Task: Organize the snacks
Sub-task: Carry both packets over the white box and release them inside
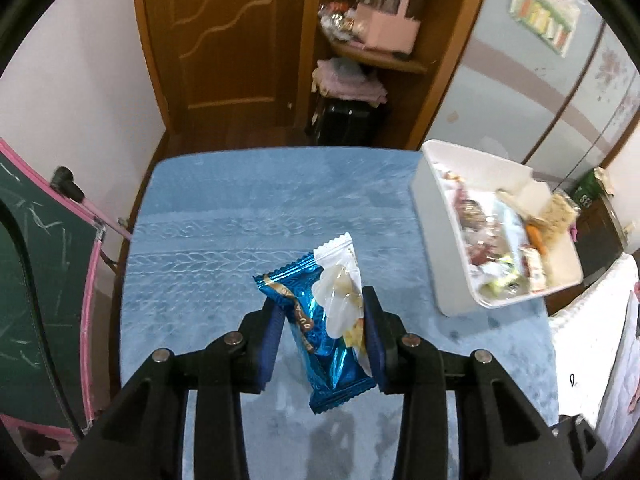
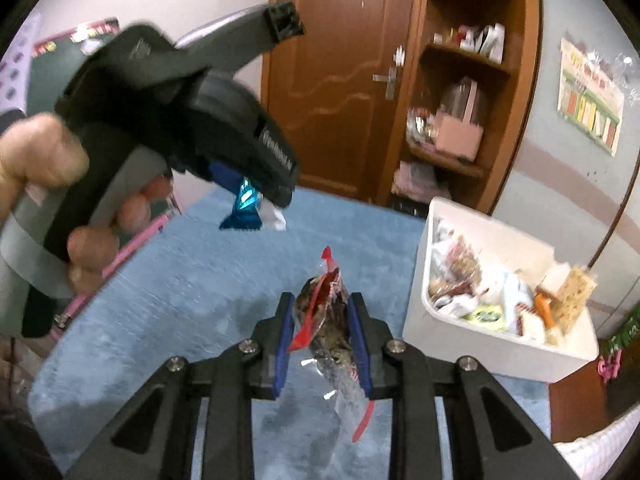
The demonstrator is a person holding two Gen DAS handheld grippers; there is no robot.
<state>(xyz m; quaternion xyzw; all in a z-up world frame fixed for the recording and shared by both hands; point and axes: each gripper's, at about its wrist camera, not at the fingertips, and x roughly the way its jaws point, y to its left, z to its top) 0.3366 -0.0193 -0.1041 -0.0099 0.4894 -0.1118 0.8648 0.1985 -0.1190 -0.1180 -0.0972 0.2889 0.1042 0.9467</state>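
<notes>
My left gripper (image 1: 320, 312) is shut on two snack packets at once: a shiny blue foil packet (image 1: 316, 344) and a white and clear packet (image 1: 340, 296), held above the blue cloth table (image 1: 224, 240). The same gripper shows in the right wrist view (image 2: 256, 196), held high by a hand, with the blue packet (image 2: 242, 216) hanging from it. My right gripper (image 2: 320, 312) is shut on a red and clear snack packet (image 2: 324, 312) above the table. A white bin (image 1: 436, 216) full of snacks stands to the right, also in the right wrist view (image 2: 472, 344).
A wooden door (image 1: 224, 40) and a corner shelf (image 1: 380, 56) with a pink box stand behind the table. A green chalkboard with a pink frame (image 1: 48, 280) leans at the left. A white cloth (image 1: 592, 340) lies off the table's right edge.
</notes>
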